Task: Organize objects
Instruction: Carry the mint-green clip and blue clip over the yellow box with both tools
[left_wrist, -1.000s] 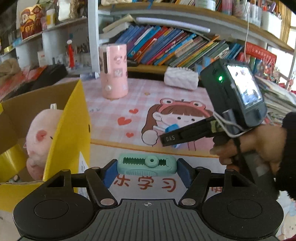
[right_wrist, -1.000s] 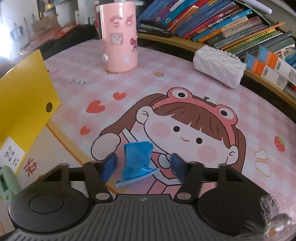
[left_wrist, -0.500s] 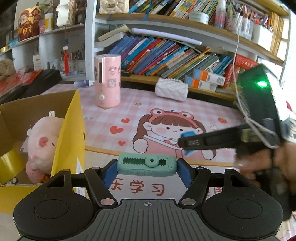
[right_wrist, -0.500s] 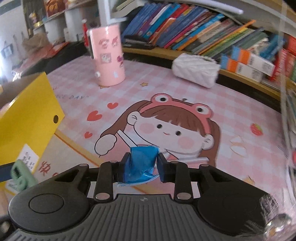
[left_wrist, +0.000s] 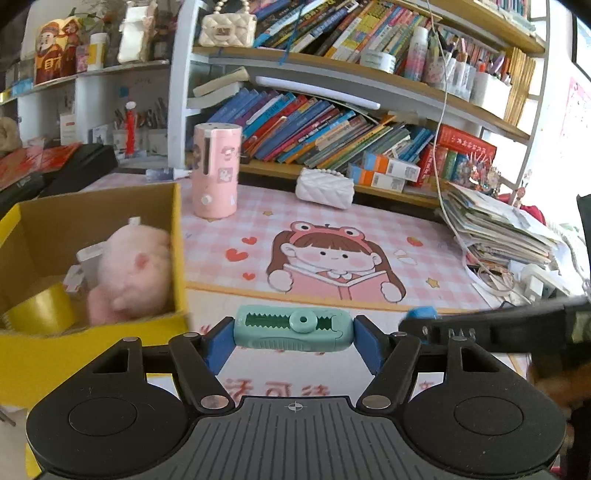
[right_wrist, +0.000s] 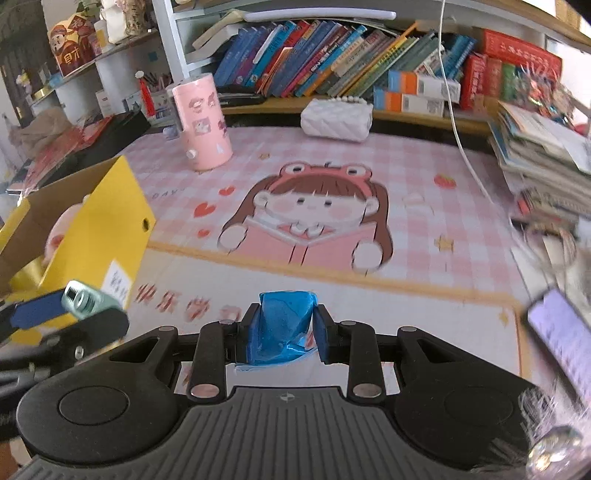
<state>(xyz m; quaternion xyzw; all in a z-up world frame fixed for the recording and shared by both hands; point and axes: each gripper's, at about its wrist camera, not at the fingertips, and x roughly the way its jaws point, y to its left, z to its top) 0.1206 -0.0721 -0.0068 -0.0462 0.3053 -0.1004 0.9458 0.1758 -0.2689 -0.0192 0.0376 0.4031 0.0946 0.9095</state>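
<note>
My left gripper (left_wrist: 291, 334) is shut on a teal crocodile-shaped clip (left_wrist: 291, 328), held above the desk mat just right of the yellow cardboard box (left_wrist: 177, 236). The box holds a pink plush pig (left_wrist: 129, 273) and a yellow tape roll (left_wrist: 40, 312). My right gripper (right_wrist: 286, 328) is shut on a crumpled blue packet (right_wrist: 284, 325), held above the mat's front part. The right gripper's finger (left_wrist: 480, 330) shows at the right in the left wrist view. The left gripper's tip with the clip (right_wrist: 83, 297) shows at the left in the right wrist view, beside the box (right_wrist: 110, 221).
A pink cylinder holder (left_wrist: 216, 173) and a white quilted pouch (left_wrist: 325, 186) stand at the mat's back. A leaning stack of books and papers (left_wrist: 495, 229) fills the right side. A phone (right_wrist: 565, 339) lies front right. Bookshelves (left_wrist: 332, 125) run behind.
The right gripper closed on the blue packet and lifted it off the mat, pulling back toward the front. The left gripper rose with the clip, so the box interior shows more.
</note>
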